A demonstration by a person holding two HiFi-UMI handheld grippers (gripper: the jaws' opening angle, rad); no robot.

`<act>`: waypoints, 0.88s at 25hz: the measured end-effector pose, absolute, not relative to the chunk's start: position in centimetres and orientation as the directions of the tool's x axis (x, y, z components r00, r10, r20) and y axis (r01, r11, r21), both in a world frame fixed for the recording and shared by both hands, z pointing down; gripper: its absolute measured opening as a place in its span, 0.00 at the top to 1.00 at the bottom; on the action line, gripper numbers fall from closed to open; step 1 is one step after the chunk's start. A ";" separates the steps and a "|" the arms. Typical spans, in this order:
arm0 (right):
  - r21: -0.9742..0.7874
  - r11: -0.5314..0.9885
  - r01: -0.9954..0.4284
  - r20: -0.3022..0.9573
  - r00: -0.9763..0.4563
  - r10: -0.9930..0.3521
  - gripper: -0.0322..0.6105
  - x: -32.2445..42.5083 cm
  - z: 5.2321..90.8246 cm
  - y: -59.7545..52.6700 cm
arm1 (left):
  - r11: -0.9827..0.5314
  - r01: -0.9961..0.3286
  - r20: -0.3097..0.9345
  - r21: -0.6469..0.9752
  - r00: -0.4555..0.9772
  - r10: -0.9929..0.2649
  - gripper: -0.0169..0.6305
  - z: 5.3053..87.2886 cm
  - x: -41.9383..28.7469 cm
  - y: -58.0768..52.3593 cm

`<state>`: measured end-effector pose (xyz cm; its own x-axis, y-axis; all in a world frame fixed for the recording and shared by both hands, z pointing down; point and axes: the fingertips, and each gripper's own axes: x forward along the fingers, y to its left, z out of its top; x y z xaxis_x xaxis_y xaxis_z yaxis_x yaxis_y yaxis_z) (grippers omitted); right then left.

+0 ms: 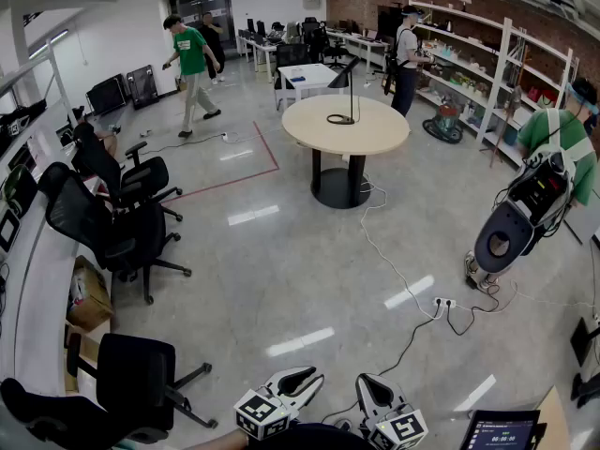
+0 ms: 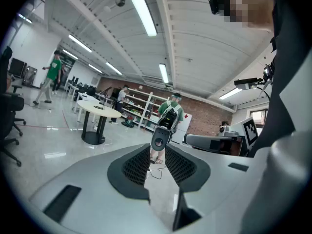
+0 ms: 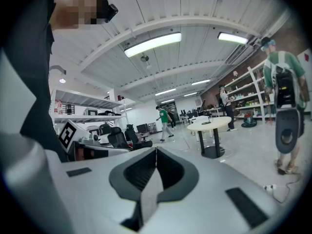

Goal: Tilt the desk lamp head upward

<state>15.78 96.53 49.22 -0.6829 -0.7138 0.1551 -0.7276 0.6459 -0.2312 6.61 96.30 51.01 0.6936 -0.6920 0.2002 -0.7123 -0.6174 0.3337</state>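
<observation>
While the left gripper (image 1: 302, 381) and right gripper (image 1: 373, 389) wait at six o'clock, jaws together, empty, the desk lamp (image 1: 351, 90) at twelve o'clock appears light and tippy; grip its head (image 1: 343, 73).

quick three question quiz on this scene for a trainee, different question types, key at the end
1. True or false: the desk lamp stands on the round table.
2. On the right gripper, the fingers are: A) wide apart, B) together with nothing between them, C) closed on the lamp.
3. Short answer: is either gripper touching the lamp?

Key: 1 true. 2 B. 3 no, the left gripper and the right one are both far from it.
</observation>
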 end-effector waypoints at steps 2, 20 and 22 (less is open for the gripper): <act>-0.234 0.645 -0.728 0.156 -0.683 -0.714 0.95 15.7 49.3 96.4 | -0.616 -0.712 0.200 0.336 0.693 -0.692 0.82 51.0 6.5 96.2; -0.258 0.631 -0.731 0.157 -0.677 -0.719 0.95 15.6 49.5 96.2 | -0.606 -0.714 0.206 0.352 0.690 -0.694 0.82 51.3 5.9 96.2; -0.270 0.619 -0.737 0.154 -0.668 -0.728 0.95 15.8 49.4 96.0 | -0.606 -0.714 0.205 0.349 0.690 -0.694 0.82 51.4 5.8 96.3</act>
